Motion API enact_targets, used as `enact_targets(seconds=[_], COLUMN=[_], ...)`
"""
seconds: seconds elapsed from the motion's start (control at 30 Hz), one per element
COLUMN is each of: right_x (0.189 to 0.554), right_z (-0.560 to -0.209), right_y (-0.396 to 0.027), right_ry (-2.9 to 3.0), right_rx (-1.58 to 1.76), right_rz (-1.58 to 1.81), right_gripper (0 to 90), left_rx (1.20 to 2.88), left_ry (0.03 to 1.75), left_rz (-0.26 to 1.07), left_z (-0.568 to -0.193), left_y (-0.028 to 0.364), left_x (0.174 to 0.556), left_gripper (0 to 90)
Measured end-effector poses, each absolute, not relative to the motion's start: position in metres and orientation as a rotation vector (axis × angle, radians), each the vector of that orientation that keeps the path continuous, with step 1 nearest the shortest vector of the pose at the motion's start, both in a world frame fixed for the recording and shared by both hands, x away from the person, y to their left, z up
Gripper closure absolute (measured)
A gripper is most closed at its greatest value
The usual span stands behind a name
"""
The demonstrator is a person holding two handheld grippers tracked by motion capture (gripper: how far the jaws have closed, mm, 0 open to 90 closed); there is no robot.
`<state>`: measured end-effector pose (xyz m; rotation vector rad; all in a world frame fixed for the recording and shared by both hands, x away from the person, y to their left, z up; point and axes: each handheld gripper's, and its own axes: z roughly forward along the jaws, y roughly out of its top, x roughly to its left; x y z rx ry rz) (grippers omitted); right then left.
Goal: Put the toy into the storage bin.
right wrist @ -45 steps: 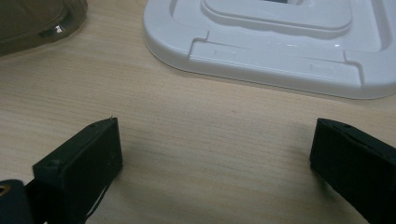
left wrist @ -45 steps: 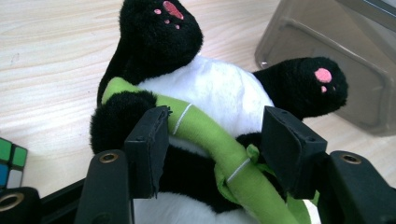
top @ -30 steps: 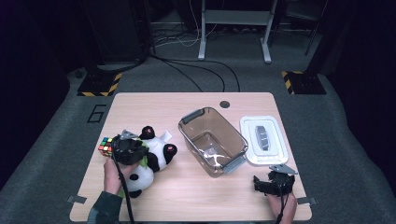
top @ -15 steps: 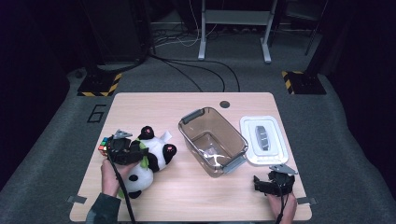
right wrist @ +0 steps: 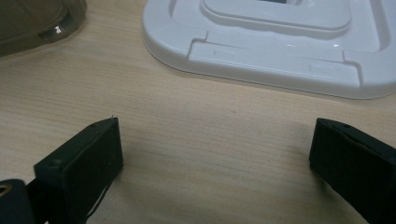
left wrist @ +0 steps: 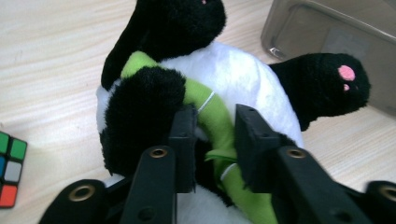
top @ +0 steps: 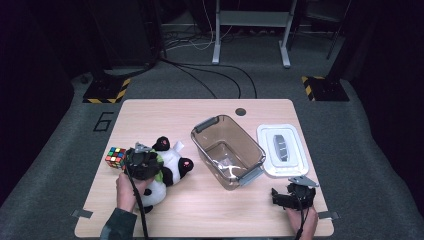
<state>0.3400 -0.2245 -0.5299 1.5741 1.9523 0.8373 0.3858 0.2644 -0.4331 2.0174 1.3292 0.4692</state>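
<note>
Panda plush (top: 167, 167) lies on the table (top: 150, 115) just left of the bin (top: 227, 150), cube (top: 115, 157) on its far side from the bin. Left gripper (left wrist: 212, 133) has just been closing; jaws now pinch the green scarf (left wrist: 212, 114). Fabric-only grip will let it swing, so lift slowly and carry it high over the bin's near rim. Right gripper (right wrist: 212, 154) stands wide open, empty, near the white lid (right wrist: 280, 42).

Wooden table (top: 150, 112) sitting on grey carpet floor (top: 350, 140). Hazard-striped blocks (top: 105, 92) lying at 10 & 2 o'clock. Metal frame legs (top: 250, 30) standing at 12, cables (top: 210, 75) trailing. Bkgd staying dark.
</note>
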Motion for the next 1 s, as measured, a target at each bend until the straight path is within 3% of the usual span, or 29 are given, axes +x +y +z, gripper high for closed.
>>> enact_targets(seconds=[0.17,0.53,0.63,0.7,0.73,0.83,1.0], right_x=[0.340,0.340,0.340,0.340,0.340,0.340,0.340], right_z=[-0.530,-0.530,-0.530,-0.530,-0.530,-0.530,-0.530], right_y=[-0.225,-0.225,-0.225,-0.225,-0.225,-0.225,-0.225], right_ry=[1.952,1.952,1.952,1.952,1.952,1.951,1.951], right_rx=[1.574,1.574,1.574,1.574,1.574,1.575,1.575], right_rz=[0.837,0.837,0.837,0.837,0.837,0.837,0.837], right_gripper=[2.0,2.1,2.1,2.1,2.1,2.1,2.1], left_rx=[2.062,2.108,2.106,2.112,2.113,2.100,2.066], left_ry=[1.248,1.111,1.121,1.170,1.194,1.254,1.264], left_rz=[0.492,0.312,0.311,0.352,0.354,0.412,0.499], left_z=[-0.427,-0.417,-0.418,-0.420,-0.421,-0.426,-0.429], left_y=[0.266,0.286,0.283,0.279,0.276,0.266,0.263], left_x=[0.383,0.375,0.372,0.373,0.374,0.377,0.375], left_gripper=[82.7,83.6,79.4,66.7,56.4,48.4,61.8])
